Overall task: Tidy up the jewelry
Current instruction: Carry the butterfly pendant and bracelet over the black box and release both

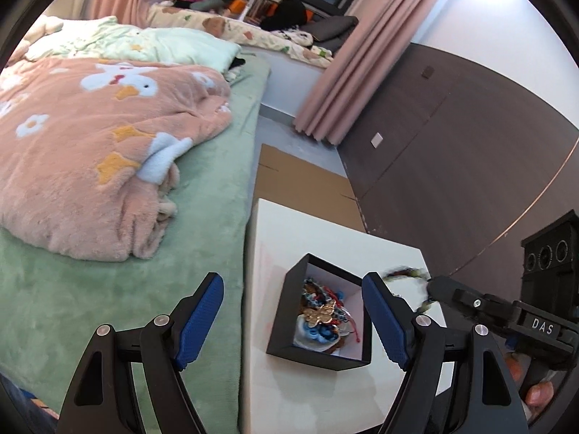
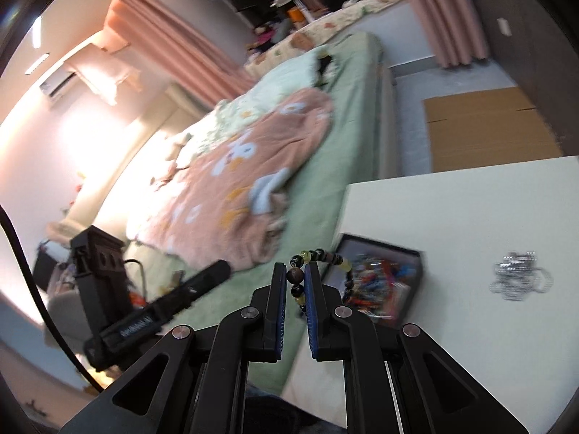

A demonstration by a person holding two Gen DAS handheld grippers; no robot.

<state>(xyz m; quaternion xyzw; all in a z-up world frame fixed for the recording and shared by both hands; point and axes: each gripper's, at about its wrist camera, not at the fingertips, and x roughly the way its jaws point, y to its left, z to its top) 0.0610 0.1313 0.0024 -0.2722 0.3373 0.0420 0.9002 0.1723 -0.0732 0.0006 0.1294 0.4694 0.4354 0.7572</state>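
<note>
A black open box (image 1: 318, 352) with several colourful jewelry pieces inside (image 1: 324, 320) sits on a white table (image 1: 267, 224). My left gripper (image 1: 293, 316) is open and empty, its blue pads on either side of the box, above it. My right gripper (image 2: 295, 276) is shut on a bead bracelet (image 2: 318, 255) of dark and yellow-green beads, held in the air by the box's (image 2: 380, 249) left edge. In the left wrist view the right gripper (image 1: 434, 287) holds the bracelet (image 1: 403, 273) just right of the box. A silver chain pile (image 2: 521, 276) lies on the table (image 2: 470, 199) to the right.
A bed with a green sheet (image 1: 202, 188) and a pink blanket (image 1: 90, 152) borders the table's left side. Flat cardboard (image 1: 300, 181) lies on the floor beyond the table. A dark wall panel (image 1: 452, 137) and pink curtains (image 1: 358, 54) stand to the right.
</note>
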